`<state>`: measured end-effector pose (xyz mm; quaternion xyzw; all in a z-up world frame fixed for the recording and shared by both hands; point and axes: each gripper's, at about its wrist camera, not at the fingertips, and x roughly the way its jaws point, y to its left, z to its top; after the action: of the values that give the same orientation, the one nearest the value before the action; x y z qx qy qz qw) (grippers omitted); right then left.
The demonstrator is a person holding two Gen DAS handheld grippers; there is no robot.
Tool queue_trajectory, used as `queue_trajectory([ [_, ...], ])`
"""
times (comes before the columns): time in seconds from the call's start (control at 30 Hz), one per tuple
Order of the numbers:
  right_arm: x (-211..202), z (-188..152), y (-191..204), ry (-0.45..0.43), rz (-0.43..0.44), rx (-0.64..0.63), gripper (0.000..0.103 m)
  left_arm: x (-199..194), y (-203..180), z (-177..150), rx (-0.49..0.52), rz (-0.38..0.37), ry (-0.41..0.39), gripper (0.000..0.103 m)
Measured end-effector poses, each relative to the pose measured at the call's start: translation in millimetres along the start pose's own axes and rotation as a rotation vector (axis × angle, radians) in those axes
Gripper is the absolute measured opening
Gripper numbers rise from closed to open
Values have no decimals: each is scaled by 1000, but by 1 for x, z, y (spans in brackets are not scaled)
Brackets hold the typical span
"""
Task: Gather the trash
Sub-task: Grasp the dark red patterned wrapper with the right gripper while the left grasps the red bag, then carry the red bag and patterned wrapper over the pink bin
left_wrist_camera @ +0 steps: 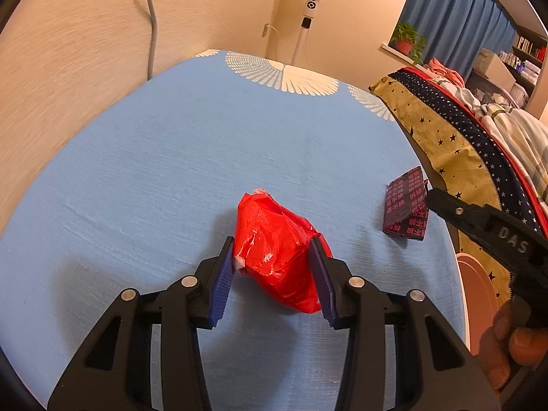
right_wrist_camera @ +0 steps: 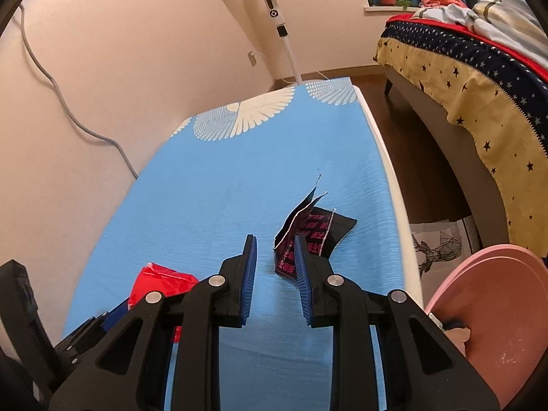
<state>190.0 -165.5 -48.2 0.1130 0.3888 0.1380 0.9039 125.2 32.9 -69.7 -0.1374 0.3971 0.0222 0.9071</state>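
Observation:
A crumpled red plastic wrapper (left_wrist_camera: pixel 277 246) sits between the blue pads of my left gripper (left_wrist_camera: pixel 271 239), which press it from both sides just above the blue tablecloth (left_wrist_camera: pixel 171 171). The same red wrapper (right_wrist_camera: pixel 161 281) shows at the lower left of the right wrist view. A torn dark wrapper with pink print (right_wrist_camera: pixel 311 226) lies on the cloth near the table's right edge. My right gripper (right_wrist_camera: pixel 275 238) hovers just short of it, jaws apart with only cloth between them; its right finger overlaps the wrapper's near side. In the left wrist view the dark wrapper (left_wrist_camera: pixel 407 205) lies by the right gripper's finger (left_wrist_camera: pixel 445 205).
A pink basin (right_wrist_camera: pixel 496 308) is at the table's right side, near a hand (left_wrist_camera: pixel 513 349). A bed with a starred cover (right_wrist_camera: pixel 479 102) stands to the right across a strip of floor. A standing fan (right_wrist_camera: pixel 274 0) and a wall lie beyond the table's far end.

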Motion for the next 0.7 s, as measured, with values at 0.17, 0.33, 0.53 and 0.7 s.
queue_trajectory([
  [0.17,10,0,5,8,-21,-12,21,0,-1,1,3,2,-1,42],
  [0.33,11,-2,7,4,-33,-27,4,-1,0,1,2,2,-3,42],
  [0.53,-11,1,10,-40,-20,-55,3,-3,0,1,-2,3,-10,42],
  [0.7,-33,-1,6,-63,-21,-61,3,-6,-2,0,0,-2,-17,39],
])
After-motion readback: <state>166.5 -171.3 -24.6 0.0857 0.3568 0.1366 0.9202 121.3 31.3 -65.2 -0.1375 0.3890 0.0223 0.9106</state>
